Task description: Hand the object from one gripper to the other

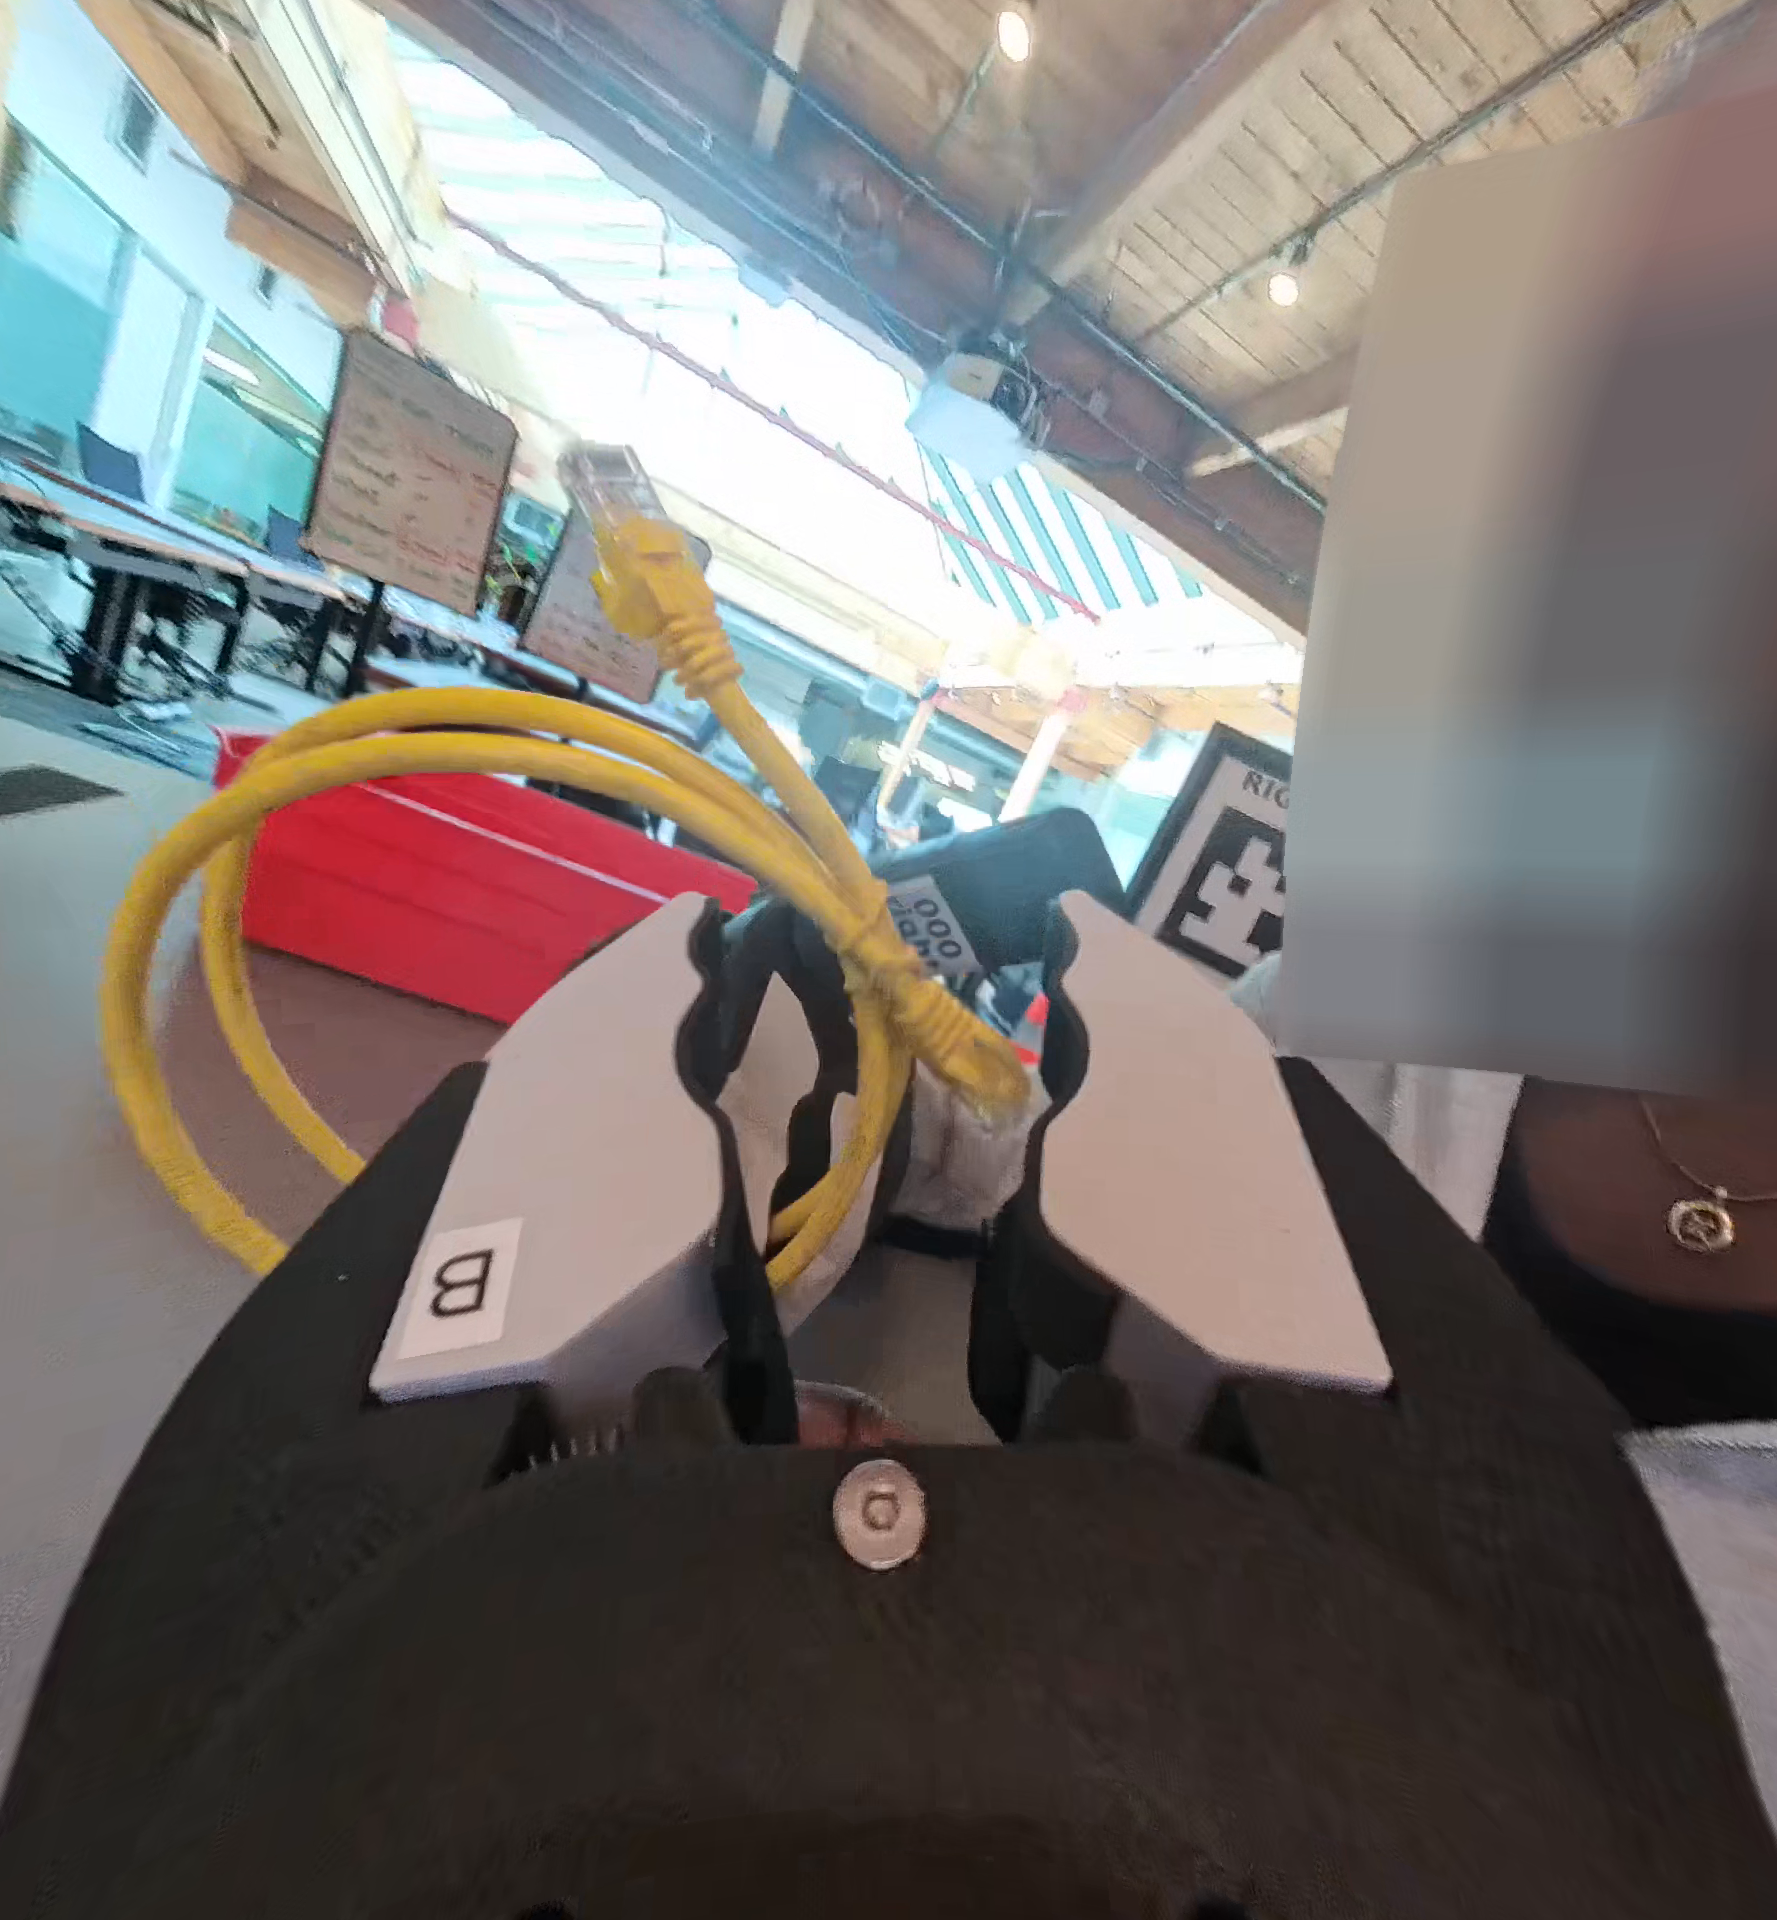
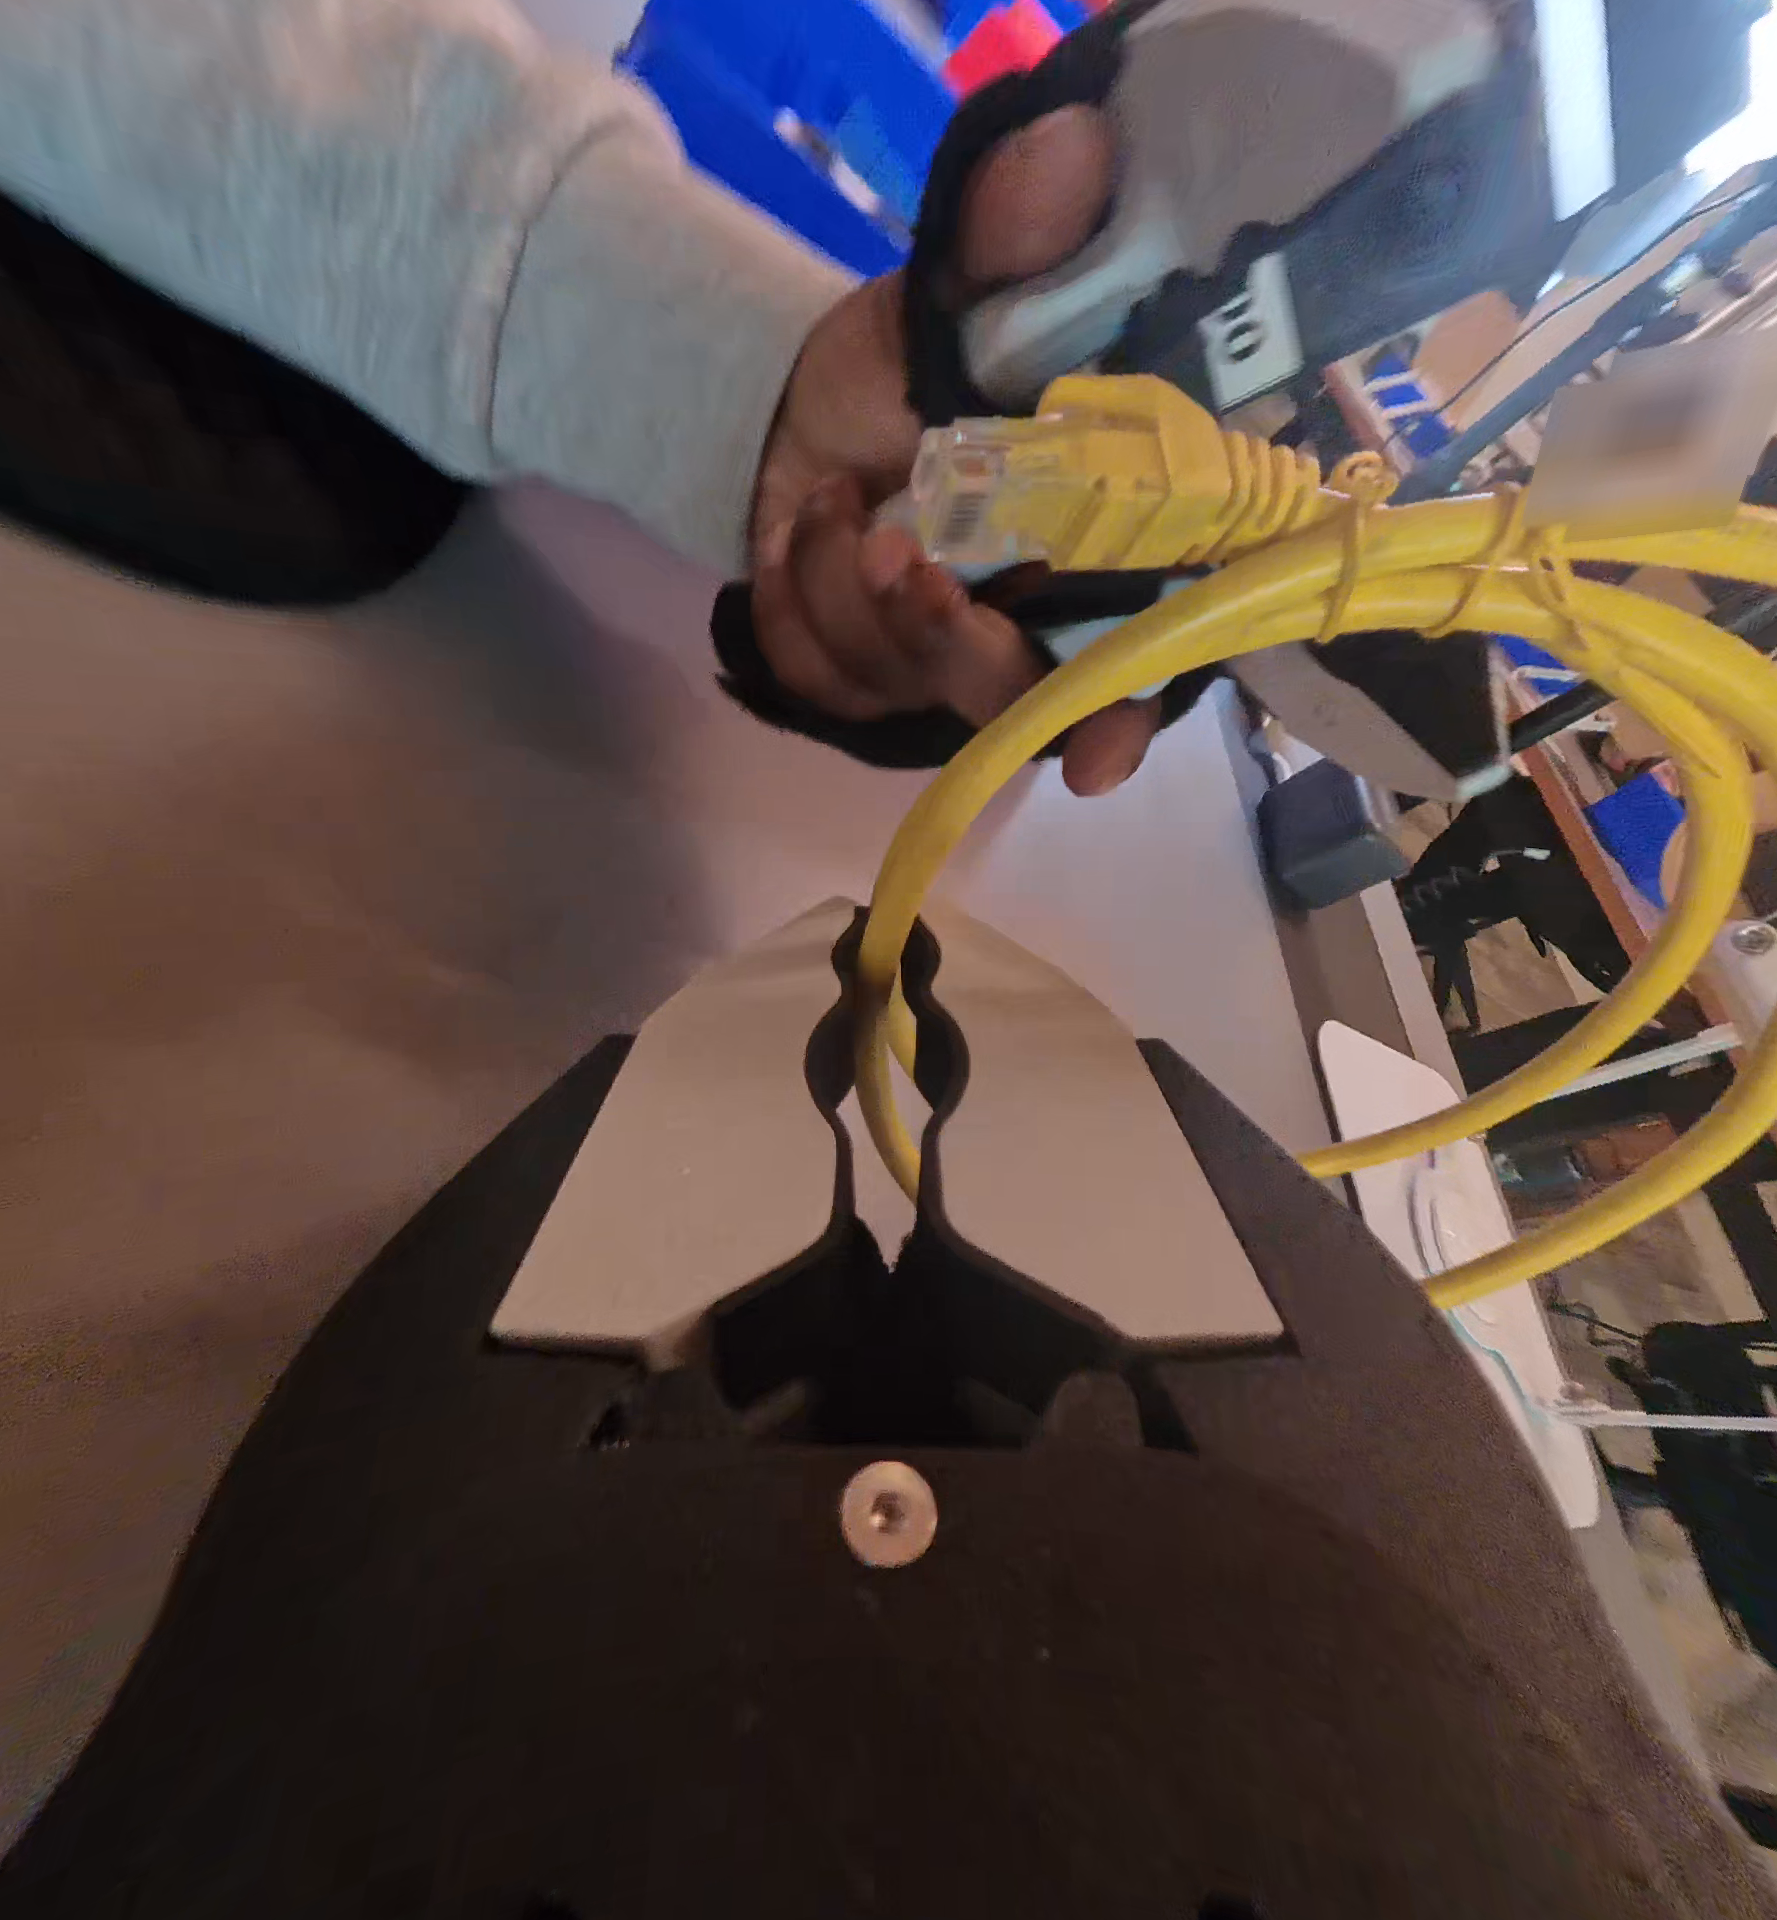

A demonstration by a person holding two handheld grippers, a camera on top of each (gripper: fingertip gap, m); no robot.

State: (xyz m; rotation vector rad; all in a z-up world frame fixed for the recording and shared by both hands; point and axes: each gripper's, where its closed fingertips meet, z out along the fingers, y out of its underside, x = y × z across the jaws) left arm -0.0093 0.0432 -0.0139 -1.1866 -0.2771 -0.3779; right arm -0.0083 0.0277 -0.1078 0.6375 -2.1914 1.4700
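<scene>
Cable: coiled yellow network cable (image 2: 967, 810), tied bundle, hung free for transfer.
Right gripper (image 2: 886, 1049): clamped on cable's loop, carrying it.
Left gripper (image 1: 879, 1039): spread wide around cable, ready to receive.

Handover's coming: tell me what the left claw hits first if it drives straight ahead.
The yellow cable: its tied loop hangs between the open left claw's fingertips. Just behind it seems to be the right claw, shut on that loop, though depth is unclear.
</scene>
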